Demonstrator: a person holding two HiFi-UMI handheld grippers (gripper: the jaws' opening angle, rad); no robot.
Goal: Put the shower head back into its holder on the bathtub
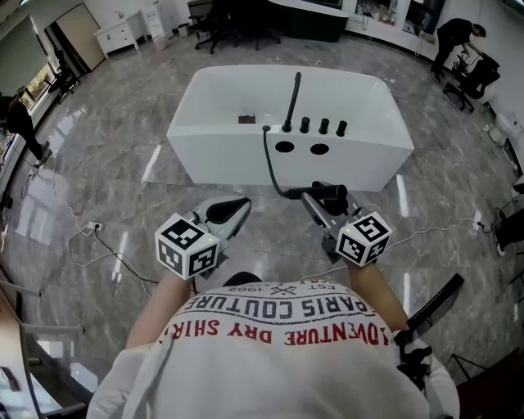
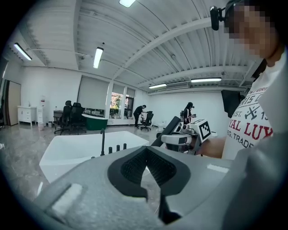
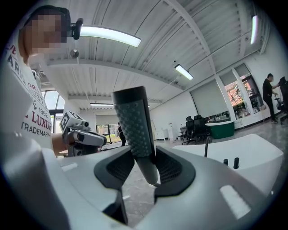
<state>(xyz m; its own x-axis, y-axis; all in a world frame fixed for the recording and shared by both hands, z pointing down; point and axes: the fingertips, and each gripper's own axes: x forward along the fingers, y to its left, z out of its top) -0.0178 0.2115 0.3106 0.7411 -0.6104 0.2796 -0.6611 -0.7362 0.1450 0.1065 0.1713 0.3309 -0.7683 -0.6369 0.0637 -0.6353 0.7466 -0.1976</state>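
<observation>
A white bathtub (image 1: 246, 98) stands on the floor ahead of me, with a black faucet (image 1: 292, 98), three knobs (image 1: 323, 125) and two round holes (image 1: 284, 147) on its near deck. A black hose (image 1: 270, 168) runs from the deck to the black shower head (image 1: 329, 193). My right gripper (image 1: 321, 211) is shut on the shower head's knobbed handle (image 3: 134, 123), held level in the air short of the tub. My left gripper (image 1: 236, 214) is shut and holds nothing, its pads (image 2: 155, 168) together, beside the right one.
Cables (image 1: 98, 245) lie on the glossy marble floor at the left and right. Office chairs (image 1: 221, 20) and a dark green tub (image 1: 307, 16) stand behind the bathtub. People work at the far right (image 1: 458, 37) and the far left (image 1: 20, 123).
</observation>
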